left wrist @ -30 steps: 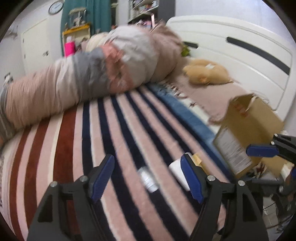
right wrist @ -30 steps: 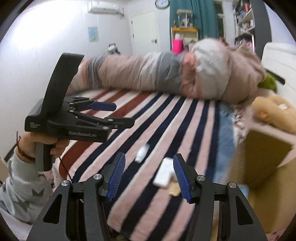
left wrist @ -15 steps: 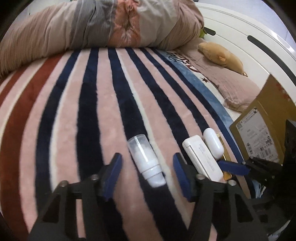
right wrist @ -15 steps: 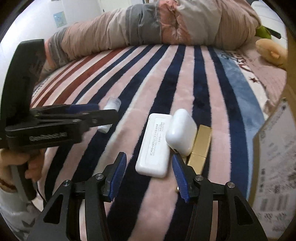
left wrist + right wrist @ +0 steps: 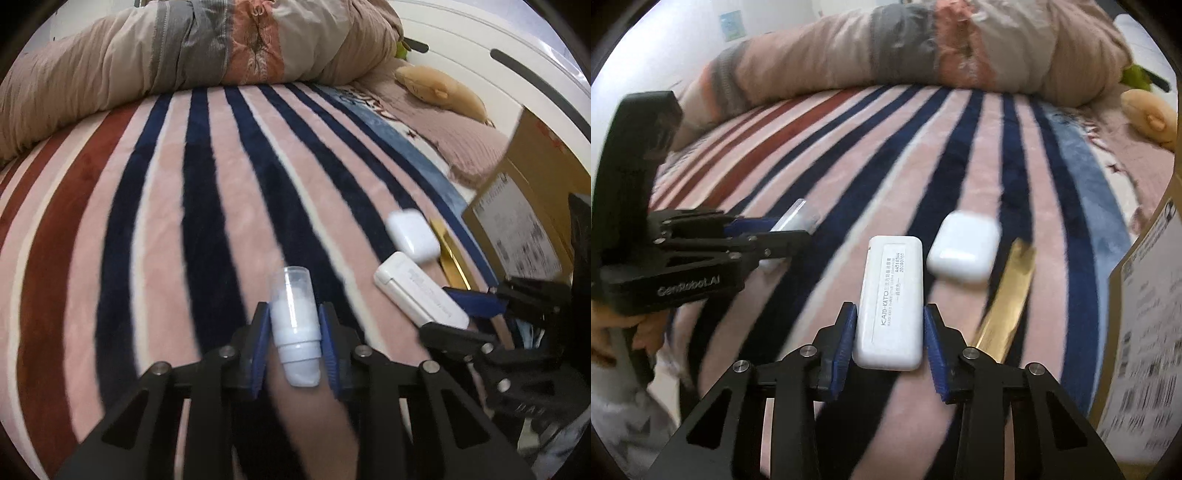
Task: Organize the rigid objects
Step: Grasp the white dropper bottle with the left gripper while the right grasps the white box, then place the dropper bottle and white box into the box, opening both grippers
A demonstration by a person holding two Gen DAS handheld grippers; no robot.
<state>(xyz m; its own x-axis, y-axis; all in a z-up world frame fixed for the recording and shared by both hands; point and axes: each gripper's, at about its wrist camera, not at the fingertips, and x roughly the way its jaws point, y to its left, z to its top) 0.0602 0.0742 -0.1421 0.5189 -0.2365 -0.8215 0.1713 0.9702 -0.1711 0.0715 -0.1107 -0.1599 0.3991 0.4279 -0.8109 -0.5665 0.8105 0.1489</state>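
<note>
Both claws are sitting on their targets at once, so you are working two grasps side by side. Your left gripper [image 5: 294, 345] is narrowed onto the small white bottle [image 5: 294, 325], which is lying low in the middle of the left wrist frame; its blue pads [image 5: 260, 350] are pressing against the bottle's two sides, so I am judging it as held. The bottle's long axis is running straight along the fingers, clear cap pointing up the frame and white base toward the camera, and it is resting on the striped blanket [image 5: 166, 221].

Your right gripper [image 5: 888, 341] is bracketing the flat white case [image 5: 892, 302] in the lower middle of the right wrist frame. Its long axis is also pointing away along the fingers, with the printed label running lengthwise. The pads are lying right at the case's long edges, but whether they are already squeezing or only just beside it I cannot tell.

To the upper right of the case the rounded white earbud box [image 5: 962, 251] is lying just beside it, and the gold strip [image 5: 1008, 295] is running diagonally at the right, close to the right-hand finger. The cardboard box [image 5: 1145, 314] is filling the right edge of that frame, nearer to your right gripper than to your left, and it is looking like the likely place for these things, so you are probably lifting toward the right.
</note>
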